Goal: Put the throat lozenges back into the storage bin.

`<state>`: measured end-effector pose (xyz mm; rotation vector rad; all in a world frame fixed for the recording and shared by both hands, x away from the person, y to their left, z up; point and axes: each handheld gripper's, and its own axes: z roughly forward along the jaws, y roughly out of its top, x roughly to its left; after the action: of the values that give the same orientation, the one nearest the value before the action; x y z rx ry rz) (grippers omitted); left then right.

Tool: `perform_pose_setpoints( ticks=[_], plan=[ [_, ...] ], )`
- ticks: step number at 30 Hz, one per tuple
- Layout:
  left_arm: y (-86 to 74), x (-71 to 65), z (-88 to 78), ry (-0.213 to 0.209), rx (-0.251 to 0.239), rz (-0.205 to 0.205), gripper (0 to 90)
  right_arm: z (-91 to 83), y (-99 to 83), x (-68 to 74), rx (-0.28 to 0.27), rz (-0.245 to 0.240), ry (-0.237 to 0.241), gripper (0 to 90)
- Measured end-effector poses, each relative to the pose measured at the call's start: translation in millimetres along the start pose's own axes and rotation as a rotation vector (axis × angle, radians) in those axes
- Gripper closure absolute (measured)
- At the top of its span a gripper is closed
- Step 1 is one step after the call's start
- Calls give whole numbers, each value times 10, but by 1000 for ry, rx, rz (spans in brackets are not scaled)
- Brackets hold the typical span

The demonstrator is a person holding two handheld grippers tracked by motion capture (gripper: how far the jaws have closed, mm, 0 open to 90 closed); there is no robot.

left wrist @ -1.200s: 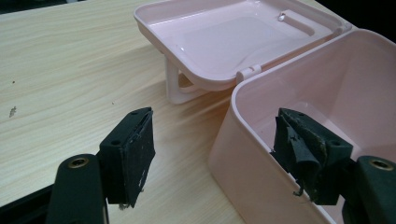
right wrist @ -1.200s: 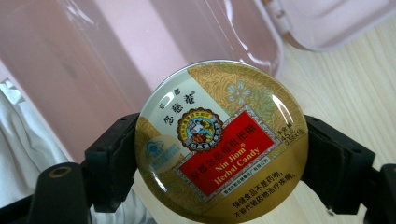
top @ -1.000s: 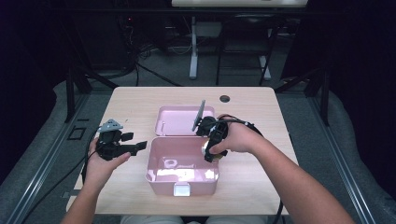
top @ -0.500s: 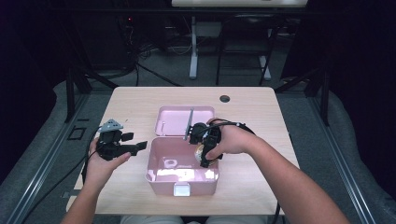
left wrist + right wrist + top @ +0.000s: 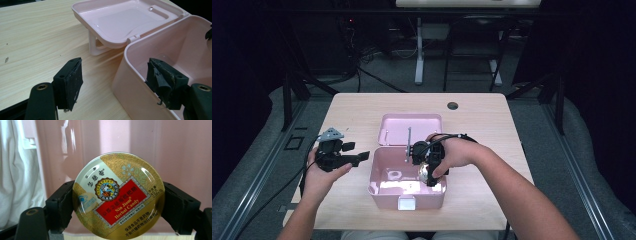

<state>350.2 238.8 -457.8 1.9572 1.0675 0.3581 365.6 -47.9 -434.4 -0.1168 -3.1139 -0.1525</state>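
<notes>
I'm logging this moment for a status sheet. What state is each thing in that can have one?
pink box: open, lid folded back flat on the table.
candy tin: closed, clamped by its edges over the box.
right gripper: shut on the tin.
left gripper: open, holding nothing, beside the box's wall.

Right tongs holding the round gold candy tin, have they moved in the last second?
Yes. The right tongs came down toward the person, from the pink plastic box's hinge edge into its open compartment.

Right gripper (image 5: 117,203) clamps round candy tin (image 5: 118,195) between black jaws, one at each side of rim; tin lid faces camera, gold with red label; pink box wall (image 5: 175,152) behind; white cloth (image 5: 17,175) at left.
</notes>
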Motion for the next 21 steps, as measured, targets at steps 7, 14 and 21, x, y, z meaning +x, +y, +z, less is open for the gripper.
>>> perform_pose_setpoints(
  ticks=[7, 14, 21],
  plan=[
    [-1, -1, 5, 0, 2, 1, 286, 125, 6, -26, 20, -12, 3, 197],
    [-4, 1, 10, -2, 7, 1, 286, 268, -3, -52, 33, -19, 13, 197],
    [-5, -1, 18, -3, 10, 2, 286, 373, -16, -76, 15, -6, 22, 197]
  ],
)
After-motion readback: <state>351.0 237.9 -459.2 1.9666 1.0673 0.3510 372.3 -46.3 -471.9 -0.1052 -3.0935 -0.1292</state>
